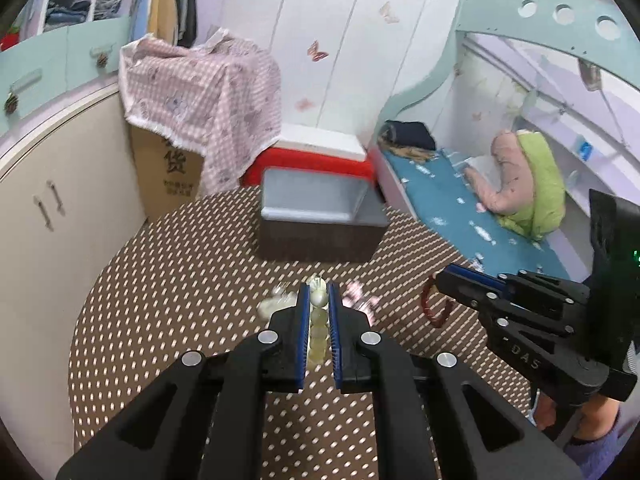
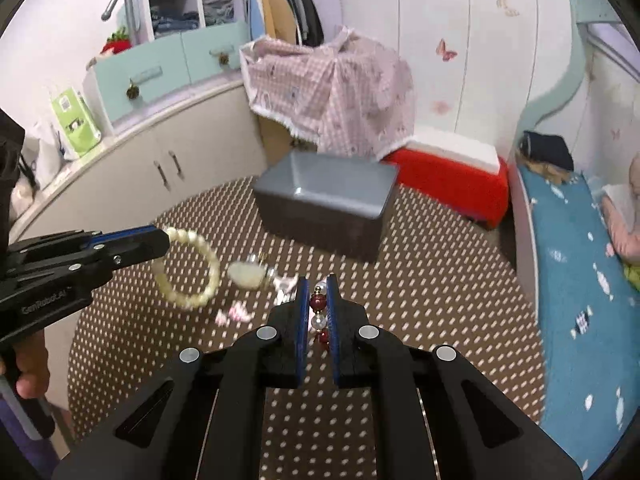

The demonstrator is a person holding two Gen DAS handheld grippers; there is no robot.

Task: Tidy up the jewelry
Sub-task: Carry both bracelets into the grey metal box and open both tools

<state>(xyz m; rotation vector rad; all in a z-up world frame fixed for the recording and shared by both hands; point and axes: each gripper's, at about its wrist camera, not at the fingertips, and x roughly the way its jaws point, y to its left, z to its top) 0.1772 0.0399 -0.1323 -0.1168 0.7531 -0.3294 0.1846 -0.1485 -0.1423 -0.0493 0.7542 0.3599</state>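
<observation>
item 1: left gripper [image 1: 319,300], jaws clamped on pale bead bracelet [image 1: 318,320]; beads sit in a row betw the blue pads, rest of loop hangs off the tips, seen as a ring [image 2: 188,268] in right wrist view, clear of the table.
item 2: right gripper [image 2: 319,300], jaws clamped on red & pearl bead bracelet [image 2: 319,312]; beads betw the pads, loop dangling below tips [image 1: 436,304] in left wrist view.
item 3: loose jewelry, blurred, on table just beyond & below both jaw tips: pale piece [image 2: 246,274], pink pcs [image 2: 236,314].
item 4: grey open box [image 1: 320,216], ahead of both jaws, well past the loose pcs, on brown dotted table mat [image 1: 160,280].
</observation>
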